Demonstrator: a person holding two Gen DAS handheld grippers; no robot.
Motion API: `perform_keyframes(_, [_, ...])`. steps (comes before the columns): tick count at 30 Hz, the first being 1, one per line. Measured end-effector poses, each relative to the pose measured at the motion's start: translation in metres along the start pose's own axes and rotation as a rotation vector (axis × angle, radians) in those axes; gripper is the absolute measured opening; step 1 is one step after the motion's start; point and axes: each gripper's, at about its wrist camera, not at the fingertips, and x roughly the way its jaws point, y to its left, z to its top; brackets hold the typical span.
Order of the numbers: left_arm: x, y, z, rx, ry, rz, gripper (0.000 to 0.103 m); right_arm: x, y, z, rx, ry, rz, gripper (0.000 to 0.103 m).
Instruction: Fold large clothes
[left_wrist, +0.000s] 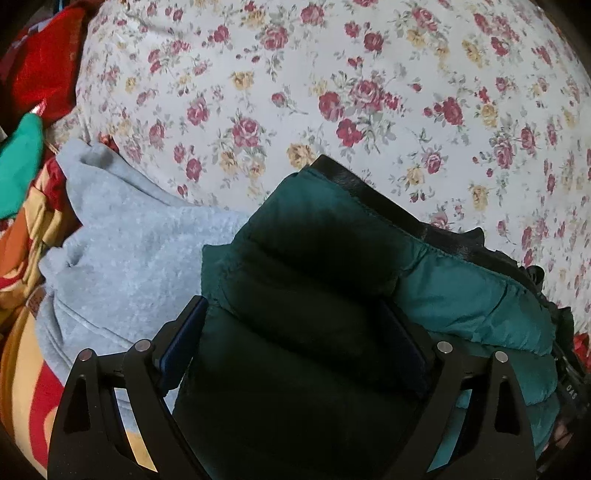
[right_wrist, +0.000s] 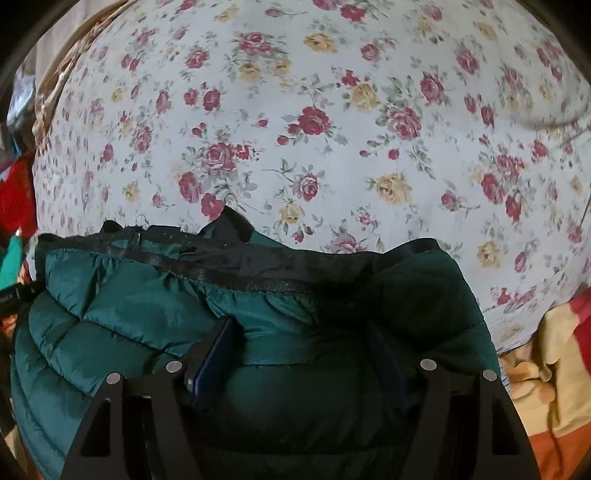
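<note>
1. Clearly, both tongs are clamped on our dark green puffer jacket (left_wrist: 325, 258): the left tongs (left_wrist: 295, 350) and the right tongs (right_wrist: 303, 354) each pinch a quilted fold.
2. The jacket hangs bunched between us and the floral bed sheet (right_wrist: 332, 129), its black-trimmed edge (right_wrist: 258, 273) running across, side to side.
3. Open sheet lies straight ahead of both tongs, neither nearer.

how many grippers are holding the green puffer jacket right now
2: the left gripper and right gripper each clamp a puffy fold of the green jacket.
</note>
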Motion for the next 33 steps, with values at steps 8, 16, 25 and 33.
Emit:
perform_keyframes(8, [0.001, 0.002, 0.0, -0.014, 0.008, -0.014, 0.094, -0.057, -0.004, -0.006, 0.025, -0.088, 0.017, 0.07])
perform_keyframes(16, [0.01, 0.005, 0.001, -0.049, 0.03, -0.03, 0.1, -0.028, -0.037, -0.021, 0.138, -0.041, -0.012, 0.07])
perform_keyframes(25, [-0.032, 0.019, -0.008, -0.027, -0.022, -0.025, 0.099, -0.071, -0.022, -0.019, 0.115, -0.064, 0.011, 0.07])
perform_keyframes(33, [-0.077, 0.03, -0.037, 0.0, -0.087, -0.04, 0.099, -0.104, -0.013, -0.048, 0.109, -0.063, 0.036, 0.07])
